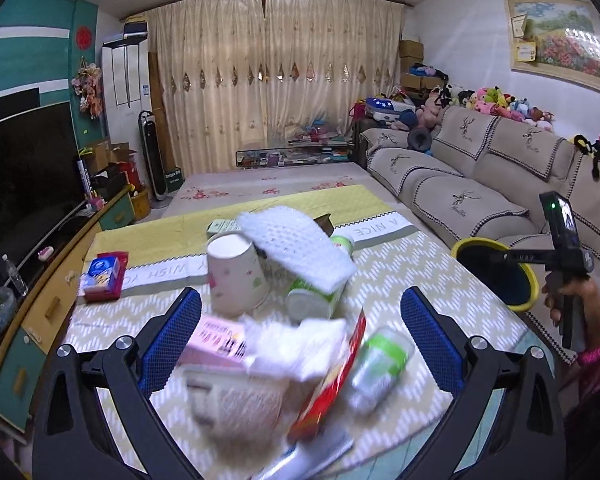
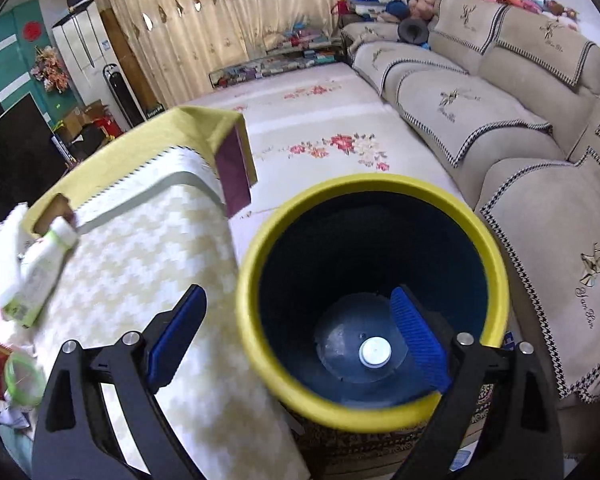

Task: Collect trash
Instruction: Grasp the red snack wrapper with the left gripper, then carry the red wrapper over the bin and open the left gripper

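**Trash pile sat right under the left tongs**

The left gripper (image 1: 300, 344) was spread wide with nothing in it, over the trash pile (image 1: 276, 364) on the table (image 1: 440, 280). A small bottle (image 1: 380, 360) lay tilted between its fingers. To the right, the right gripper (image 2: 296, 340) hung wide and empty over the bin (image 2: 496, 264), beside the table.

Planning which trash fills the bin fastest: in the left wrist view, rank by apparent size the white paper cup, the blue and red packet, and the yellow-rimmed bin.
1. white paper cup
2. yellow-rimmed bin, farther off and partly hidden, so unsure
3. blue and red packet
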The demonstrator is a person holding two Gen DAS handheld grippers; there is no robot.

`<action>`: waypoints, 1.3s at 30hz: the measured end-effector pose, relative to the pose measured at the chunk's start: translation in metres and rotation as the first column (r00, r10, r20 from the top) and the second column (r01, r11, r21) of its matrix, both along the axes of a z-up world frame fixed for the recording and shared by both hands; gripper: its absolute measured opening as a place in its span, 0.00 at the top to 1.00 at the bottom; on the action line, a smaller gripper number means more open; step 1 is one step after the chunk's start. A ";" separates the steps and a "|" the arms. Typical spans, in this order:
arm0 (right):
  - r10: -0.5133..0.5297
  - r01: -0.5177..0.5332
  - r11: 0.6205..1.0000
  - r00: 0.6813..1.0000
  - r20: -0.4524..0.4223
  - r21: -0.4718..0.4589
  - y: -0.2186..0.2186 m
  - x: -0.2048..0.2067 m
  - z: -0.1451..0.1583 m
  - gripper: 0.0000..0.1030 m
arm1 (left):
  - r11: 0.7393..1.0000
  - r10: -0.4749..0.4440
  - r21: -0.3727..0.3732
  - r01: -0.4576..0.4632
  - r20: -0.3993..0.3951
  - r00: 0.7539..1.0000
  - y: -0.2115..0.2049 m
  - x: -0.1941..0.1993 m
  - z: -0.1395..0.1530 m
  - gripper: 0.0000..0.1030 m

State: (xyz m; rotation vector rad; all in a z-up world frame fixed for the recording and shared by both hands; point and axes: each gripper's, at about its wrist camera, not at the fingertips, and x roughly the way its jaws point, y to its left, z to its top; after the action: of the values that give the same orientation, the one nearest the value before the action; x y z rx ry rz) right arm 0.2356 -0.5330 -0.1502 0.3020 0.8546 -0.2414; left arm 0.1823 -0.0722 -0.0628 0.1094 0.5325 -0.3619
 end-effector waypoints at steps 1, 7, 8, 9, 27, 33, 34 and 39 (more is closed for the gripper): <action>-0.002 0.003 1.000 1.000 0.007 -0.001 0.002 -0.005 0.003 0.14 | 1.000 -0.010 0.008 0.010 -0.006 1.000 0.005 -0.007 -0.001 0.10; 0.001 -0.001 1.000 1.000 0.027 -0.008 0.024 -0.037 0.019 0.12 | 0.999 -0.003 0.051 0.007 -0.093 0.996 0.023 -0.022 -0.024 0.19; 0.004 -0.004 1.000 1.000 0.026 -0.005 0.027 -0.039 0.020 0.12 | 0.999 -0.001 0.051 0.006 -0.098 0.995 0.026 -0.023 -0.026 0.19; 0.007 -0.007 1.000 1.000 0.026 -0.003 0.030 -0.041 0.021 0.12 | 0.998 0.001 0.057 0.005 -0.100 0.995 0.030 -0.025 -0.029 0.19; 0.035 -0.036 0.999 0.999 0.023 0.032 0.033 -0.048 0.011 0.12 | 0.984 -0.129 0.098 0.149 -0.188 0.974 -0.011 -0.020 -0.045 0.70; 0.032 -0.034 0.998 0.999 0.029 0.047 0.029 -0.051 0.009 0.12 | 0.985 -0.099 0.118 0.125 -0.208 0.973 -0.010 -0.013 -0.054 0.93; 0.034 -0.036 0.998 0.999 0.031 0.049 0.029 -0.051 0.009 0.12 | 0.984 -0.104 0.125 0.131 -0.201 0.974 -0.011 -0.015 -0.053 0.95; 0.041 -0.044 0.997 0.998 0.045 0.060 0.028 -0.055 0.009 0.12 | 0.979 -0.116 0.152 0.138 -0.144 0.983 -0.017 -0.024 -0.035 0.97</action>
State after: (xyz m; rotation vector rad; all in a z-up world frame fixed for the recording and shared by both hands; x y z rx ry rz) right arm 0.1802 -0.5050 -0.1417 0.3443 0.8254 -0.1688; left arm 0.1581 -0.0892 -0.0982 0.2782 0.6907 -0.4527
